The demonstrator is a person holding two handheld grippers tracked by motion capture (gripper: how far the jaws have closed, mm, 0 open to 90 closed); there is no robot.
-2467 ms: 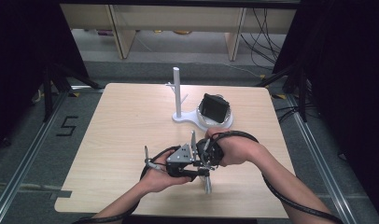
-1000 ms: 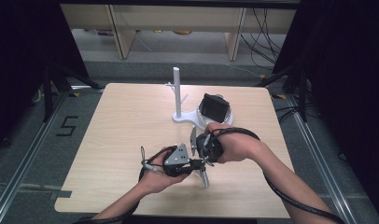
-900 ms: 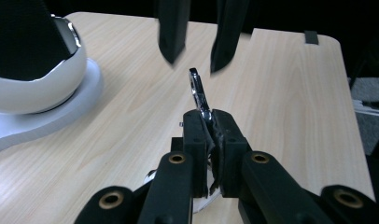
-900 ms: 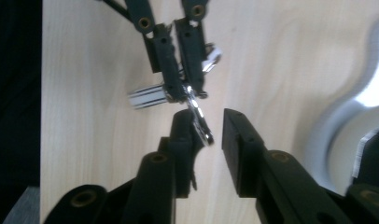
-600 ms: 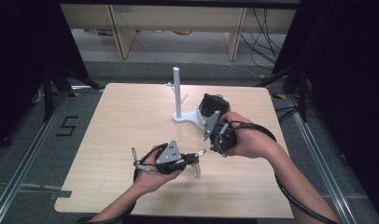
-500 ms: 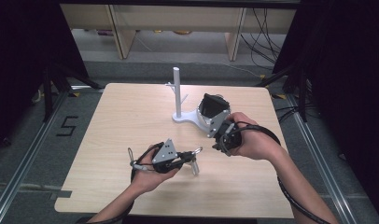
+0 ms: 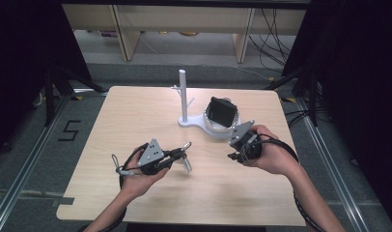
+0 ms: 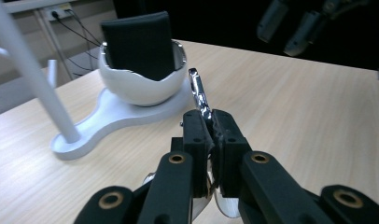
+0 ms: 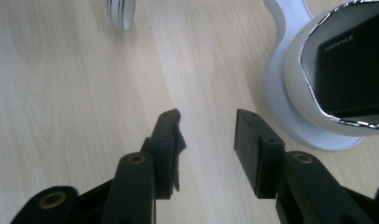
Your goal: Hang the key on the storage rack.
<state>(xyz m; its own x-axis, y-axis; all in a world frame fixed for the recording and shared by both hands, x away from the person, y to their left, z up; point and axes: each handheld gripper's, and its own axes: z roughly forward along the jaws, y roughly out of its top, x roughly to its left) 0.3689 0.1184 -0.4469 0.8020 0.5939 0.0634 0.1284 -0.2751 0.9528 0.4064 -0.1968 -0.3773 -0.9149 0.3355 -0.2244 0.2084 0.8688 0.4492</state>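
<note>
My left gripper (image 7: 177, 155) (image 8: 211, 126) is shut on a shiny metal clip (image 7: 185, 146) (image 8: 197, 91) that sticks up past its tips. A silver piece (image 7: 187, 165) hangs below it just over the table. My right gripper (image 7: 231, 155) (image 9: 206, 123) is held off to the right, near the white stand. Its jaws have just been opening, stand apart now, and have nothing between them. In the left gripper view the right gripper (image 8: 295, 28) hangs at the top right. A silver ringed piece (image 9: 120, 14) lies at the top left of the right gripper view.
A white stand (image 7: 191, 122) with a tall post (image 7: 183, 94) (image 8: 33, 79) stands at the table's far middle. Its white bowl (image 7: 228, 129) (image 8: 131, 88) (image 9: 290, 70) holds an upright black wallet (image 7: 222, 111) (image 8: 138, 42) (image 9: 355, 70). Pale wooden tabletop (image 7: 136, 116) lies around; dark floor beyond the edges.
The two hands, close together over the metal clip before, have drawn apart. My right gripper let go, opened and moved right. My left gripper carried the clip slightly left.
</note>
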